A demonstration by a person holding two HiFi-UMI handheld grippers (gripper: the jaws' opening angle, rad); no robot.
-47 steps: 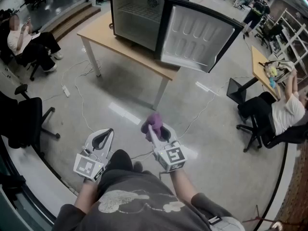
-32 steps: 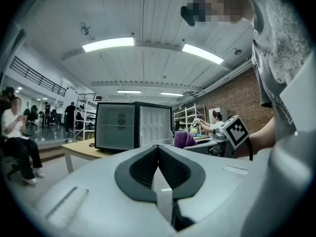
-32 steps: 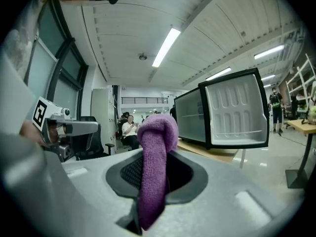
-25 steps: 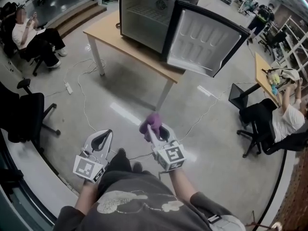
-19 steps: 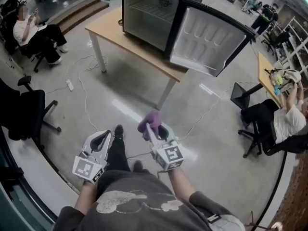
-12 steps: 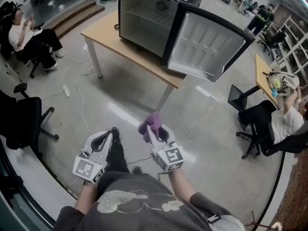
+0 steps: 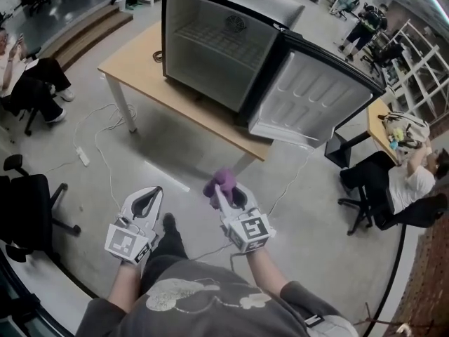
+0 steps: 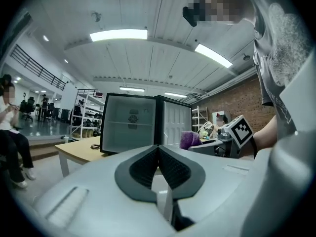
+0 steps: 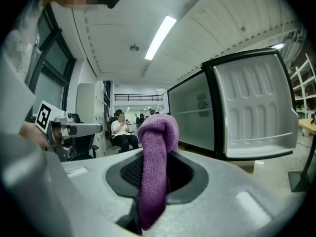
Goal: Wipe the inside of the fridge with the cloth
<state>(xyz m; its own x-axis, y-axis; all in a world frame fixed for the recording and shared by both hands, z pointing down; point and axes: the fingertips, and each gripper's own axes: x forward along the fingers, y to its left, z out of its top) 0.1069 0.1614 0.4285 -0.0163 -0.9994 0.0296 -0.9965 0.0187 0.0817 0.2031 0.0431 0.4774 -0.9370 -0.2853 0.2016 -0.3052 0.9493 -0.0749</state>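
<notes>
Holding cloth, well short of the open fridge.
Nearest, the purple cloth (image 7: 222, 181) is pinched upright in the right gripper (image 7: 227, 196), with a folded end standing above the jaws. The left gripper (image 7: 150, 196) is held beside it, jaws closed together with nothing between them. Floor (image 7: 105, 160) is seen ahead, then a table (image 7: 133, 58) on which the fridge (image 7: 210, 48) stands. Its door (image 7: 316, 100) is swung open to the right, and one wire shelf (image 7: 210, 44) is seen inside. No wiping is judged begun. Risks: the cloth is gripped by a narrow fold and could be dragged out on the shelf wires; the door could be knocked by the right gripper on entry.
</notes>
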